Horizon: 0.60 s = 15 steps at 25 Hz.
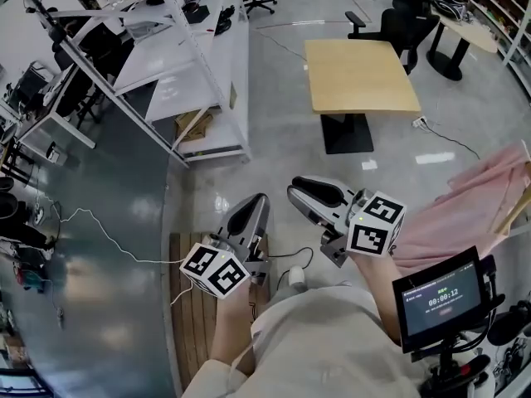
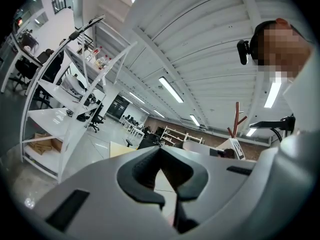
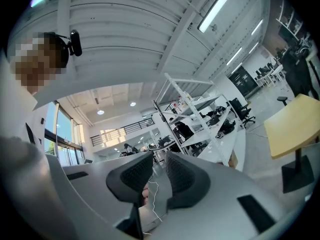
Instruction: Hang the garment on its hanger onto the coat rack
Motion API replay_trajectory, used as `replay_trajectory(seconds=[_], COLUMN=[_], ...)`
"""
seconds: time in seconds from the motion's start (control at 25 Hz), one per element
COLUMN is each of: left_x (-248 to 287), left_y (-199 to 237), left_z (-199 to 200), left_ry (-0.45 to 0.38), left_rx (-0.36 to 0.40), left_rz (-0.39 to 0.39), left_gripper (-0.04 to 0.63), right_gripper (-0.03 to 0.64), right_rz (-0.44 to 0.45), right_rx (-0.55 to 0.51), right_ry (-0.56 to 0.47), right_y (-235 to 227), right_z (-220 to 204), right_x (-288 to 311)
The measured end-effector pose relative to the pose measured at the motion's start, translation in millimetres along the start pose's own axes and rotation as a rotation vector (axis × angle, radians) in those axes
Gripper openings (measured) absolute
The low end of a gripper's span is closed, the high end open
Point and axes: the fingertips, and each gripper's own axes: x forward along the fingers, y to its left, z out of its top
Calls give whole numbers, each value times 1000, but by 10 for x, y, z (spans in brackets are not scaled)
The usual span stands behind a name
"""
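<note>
A pink garment [image 1: 465, 214] lies spread at the right edge of the head view, with a wooden hanger [image 1: 516, 206] showing at its far side. Neither gripper touches it. My left gripper [image 1: 249, 214] is held low in front of me, its tips meeting and nothing in them; it points out across the room [image 2: 160, 151]. My right gripper [image 1: 314, 193] sits a little left of the garment with a narrow gap between its pads and nothing in it [image 3: 160, 161]. A red-brown branched coat rack [image 2: 236, 119] stands far off in the left gripper view.
A light wooden table [image 1: 361, 73] stands ahead, office chairs [image 1: 398, 19] behind it. White shelving [image 1: 191, 65] runs along the left. A timer screen on a stand [image 1: 438, 297] is at lower right. A slatted wooden board [image 1: 191, 305] and a white cable [image 1: 108, 239] lie on the floor.
</note>
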Motion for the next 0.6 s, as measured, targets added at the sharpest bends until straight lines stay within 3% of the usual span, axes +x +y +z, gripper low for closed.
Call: replay_trajectory(seconds=[0.6], left_x=[197], left_y=[-70], left_z=[-106], left_ry=[48], left_rx=[-27], left_rz=[-79], left_gripper=[6], right_gripper=[92], right_rz=[-54], right_rx=[36], right_ry=[-11], right_y=[-159], right_z=[-5], right_x=[-70])
